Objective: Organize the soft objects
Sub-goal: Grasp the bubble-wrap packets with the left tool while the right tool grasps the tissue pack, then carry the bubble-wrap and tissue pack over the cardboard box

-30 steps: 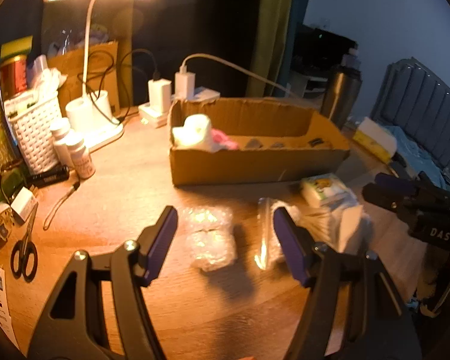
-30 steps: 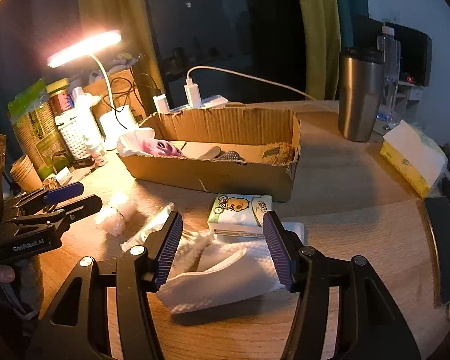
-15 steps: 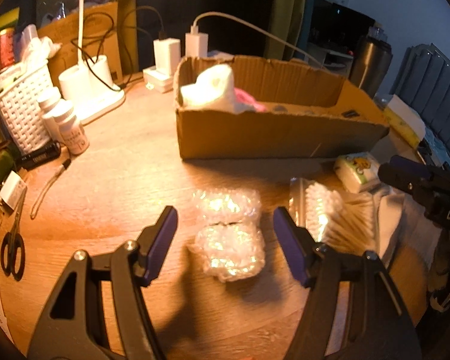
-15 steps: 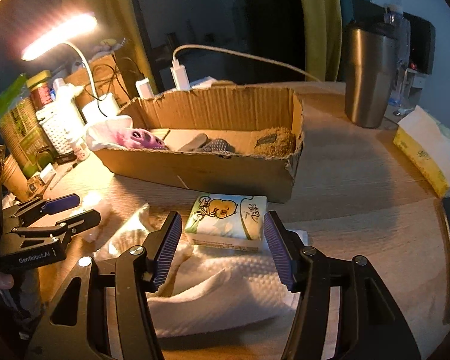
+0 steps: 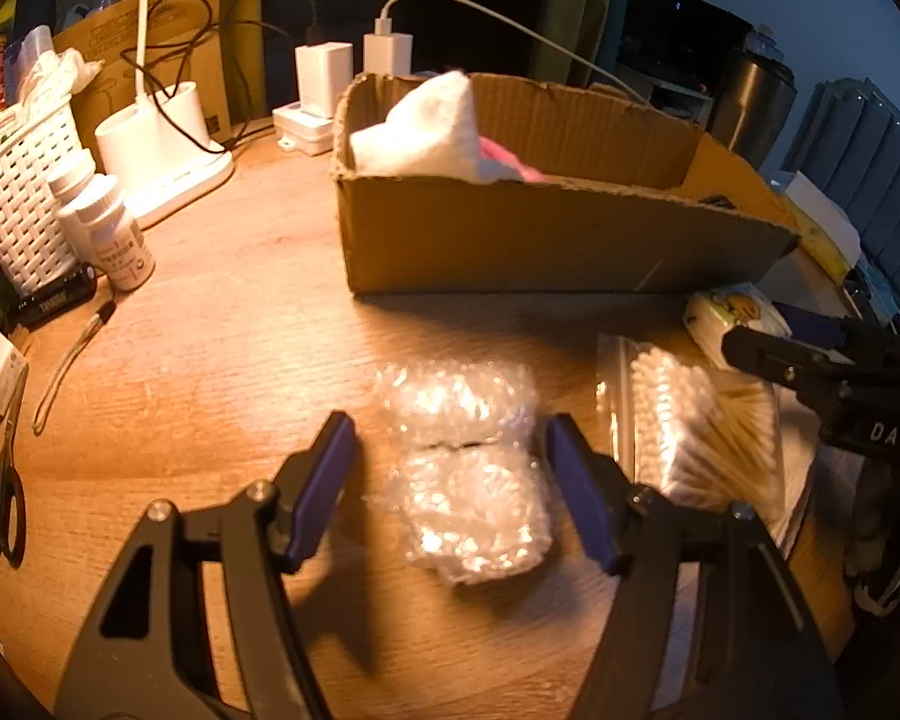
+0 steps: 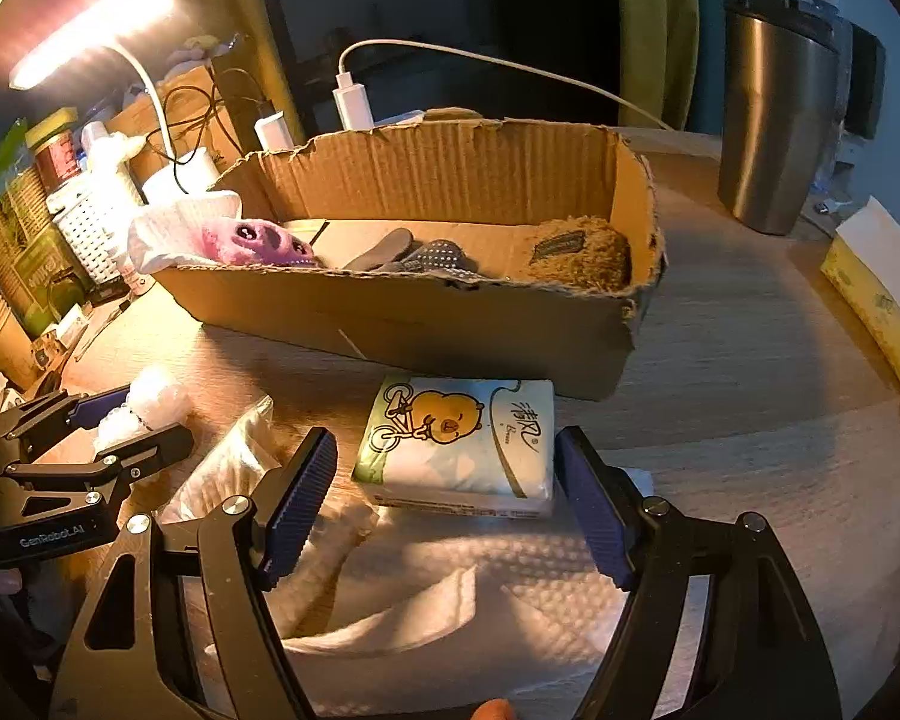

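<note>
From the left wrist, the left gripper (image 5: 453, 489) hangs low over the wooden counter (image 5: 222, 324) with its jaws spread about halfway; the nearer of two crinkly clear plastic packets (image 5: 477, 513) lies between them, with a gap on either side, so nothing is gripped. The second packet (image 5: 456, 399) lies just beyond it. To the right sits a clear bag of cotton swabs (image 5: 696, 426), and past that the right gripper (image 5: 810, 342) reaches in beside a small tissue pack (image 5: 732, 315). A cardboard box (image 5: 540, 240) stands farther back with a white cloth (image 5: 426, 129) piled in its left end. From the right wrist, the right gripper (image 6: 444, 495) has its jaws opening wide on either side of the tissue pack (image 6: 462, 444), printed with a yellow chick on a bicycle; the pads stand clear of it. The pack rests on a crumpled white paper towel (image 6: 450, 612), just in front of the cardboard box (image 6: 420, 312), which holds a purple plush toy (image 6: 252, 240), dark socks (image 6: 414, 252) and a brown fuzzy item (image 6: 576, 252). The left gripper (image 6: 126, 420) shows at the left edge.
</note>
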### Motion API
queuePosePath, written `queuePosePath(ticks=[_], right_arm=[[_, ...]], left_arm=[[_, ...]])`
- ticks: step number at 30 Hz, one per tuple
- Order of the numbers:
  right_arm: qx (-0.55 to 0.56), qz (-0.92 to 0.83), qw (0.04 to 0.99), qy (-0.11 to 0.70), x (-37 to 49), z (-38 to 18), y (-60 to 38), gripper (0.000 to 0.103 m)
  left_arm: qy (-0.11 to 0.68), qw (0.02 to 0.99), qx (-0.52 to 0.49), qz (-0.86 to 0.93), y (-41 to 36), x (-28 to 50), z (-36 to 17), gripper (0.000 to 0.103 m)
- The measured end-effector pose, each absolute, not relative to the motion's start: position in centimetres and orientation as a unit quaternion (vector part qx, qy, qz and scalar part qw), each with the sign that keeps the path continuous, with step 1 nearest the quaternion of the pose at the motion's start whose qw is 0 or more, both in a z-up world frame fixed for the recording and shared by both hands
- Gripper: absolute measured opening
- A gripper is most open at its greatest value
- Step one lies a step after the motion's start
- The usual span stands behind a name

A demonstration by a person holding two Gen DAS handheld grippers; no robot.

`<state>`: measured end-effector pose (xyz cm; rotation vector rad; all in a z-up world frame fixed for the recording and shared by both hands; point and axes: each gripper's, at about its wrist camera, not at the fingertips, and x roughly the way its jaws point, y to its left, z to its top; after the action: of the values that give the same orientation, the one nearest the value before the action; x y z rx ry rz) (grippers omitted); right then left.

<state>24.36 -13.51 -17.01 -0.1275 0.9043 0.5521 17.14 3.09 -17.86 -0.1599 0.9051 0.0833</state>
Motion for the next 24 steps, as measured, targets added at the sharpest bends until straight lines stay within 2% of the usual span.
queuePosePath(ticks=[1, 3, 4, 6, 24], right_arm=[[-0.062, 0.263, 0.861, 0.432, 24.4, -17.0, -13.4, 0.077], [-0.064, 0.261, 0.861, 0.432, 24.4, -17.0, -13.4, 0.07], [-0.065, 0.26, 0.861, 0.433, 24.4, -17.0, -13.3, 0.07], [-0.068, 0.259, 0.861, 0.432, 24.2, -17.0, -13.2, 0.07], [-0.055, 0.27, 0.882, 0.383, 21.0, -12.9, -14.6, 0.07]], left_arm=[[0.435, 0.896, -0.08, 0.037, 3.2, 17.1, -17.9, 0.064], [0.433, 0.897, -0.085, 0.03, 3.4, 17.0, -17.8, 0.054], [0.432, 0.897, -0.086, 0.027, 3.5, 16.9, -17.8, 0.048], [0.43, 0.898, -0.085, 0.021, 3.5, 16.7, -17.7, 0.045], [0.382, 0.921, -0.078, -0.012, 1.7, 14.2, -13.9, 0.044]])
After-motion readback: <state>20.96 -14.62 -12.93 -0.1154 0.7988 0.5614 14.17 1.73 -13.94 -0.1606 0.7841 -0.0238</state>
